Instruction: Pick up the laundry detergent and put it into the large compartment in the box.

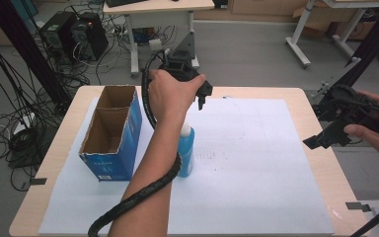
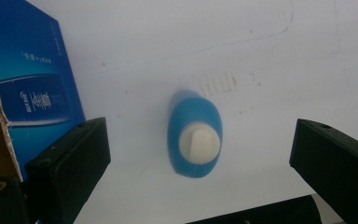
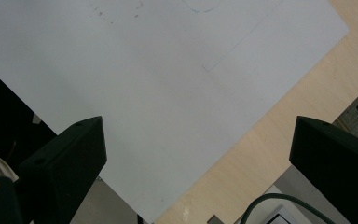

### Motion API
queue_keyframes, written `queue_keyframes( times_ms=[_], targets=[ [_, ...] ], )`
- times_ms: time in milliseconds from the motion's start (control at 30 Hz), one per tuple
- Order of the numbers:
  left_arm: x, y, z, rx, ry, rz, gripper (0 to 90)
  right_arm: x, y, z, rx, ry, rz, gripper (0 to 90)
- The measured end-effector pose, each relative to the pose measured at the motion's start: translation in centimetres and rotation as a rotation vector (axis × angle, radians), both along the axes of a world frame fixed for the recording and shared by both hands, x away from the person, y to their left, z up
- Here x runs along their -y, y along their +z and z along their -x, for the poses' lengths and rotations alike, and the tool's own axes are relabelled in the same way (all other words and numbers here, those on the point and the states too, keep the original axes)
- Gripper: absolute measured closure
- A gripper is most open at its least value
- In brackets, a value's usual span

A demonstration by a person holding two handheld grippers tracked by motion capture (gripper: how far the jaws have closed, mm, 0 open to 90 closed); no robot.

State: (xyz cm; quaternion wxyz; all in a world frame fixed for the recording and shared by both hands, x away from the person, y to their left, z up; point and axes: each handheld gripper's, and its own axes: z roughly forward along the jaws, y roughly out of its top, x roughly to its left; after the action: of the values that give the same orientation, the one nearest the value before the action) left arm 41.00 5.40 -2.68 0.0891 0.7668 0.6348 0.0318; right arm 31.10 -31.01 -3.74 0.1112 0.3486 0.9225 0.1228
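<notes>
Left gripper (image 1: 201,96) held high above the table, black jaws spread wide apart and empty, pointing straight down. Directly beneath, between those two jaws in the left gripper view, a blue plastic bottle with a white cap (image 2: 195,135), standing upright on a white paper sheet (image 2: 242,56), untouched and well below the jaw tips. Seen from the high view, the same bottle (image 1: 185,148) partly hidden behind the person's left forearm, just beside the blue cardboard box with an open top (image 1: 112,131). In the left gripper view, that box (image 2: 32,74) just left of the bottle, apart from it, torn brown inner edge showing at the frame's left. Faint pencil lines and small smudges across the sheet around the bottle. Further out, right gripper (image 1: 325,137) hanging over the table's right edge, well apart from bottle and box, jaws likewise wide open and holding nothing. Below it in the right gripper view, the sheet's corner (image 3: 168,93) and a strip of light wooden tabletop (image 3: 279,140). Beyond the table, grey floor, black computer towers with tangled cables (image 1: 74,34) and a second desk (image 1: 160,7).
</notes>
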Motion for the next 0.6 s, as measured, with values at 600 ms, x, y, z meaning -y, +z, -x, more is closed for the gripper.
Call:
queue_keyframes(
  times_ms=[600],
  targets=[
    [0.9,-1.9,1.0,0.0,0.0,-0.003,5.3,0.4,-0.8,1.5,-0.011,0.001,0.005,3.6]
  ],
)
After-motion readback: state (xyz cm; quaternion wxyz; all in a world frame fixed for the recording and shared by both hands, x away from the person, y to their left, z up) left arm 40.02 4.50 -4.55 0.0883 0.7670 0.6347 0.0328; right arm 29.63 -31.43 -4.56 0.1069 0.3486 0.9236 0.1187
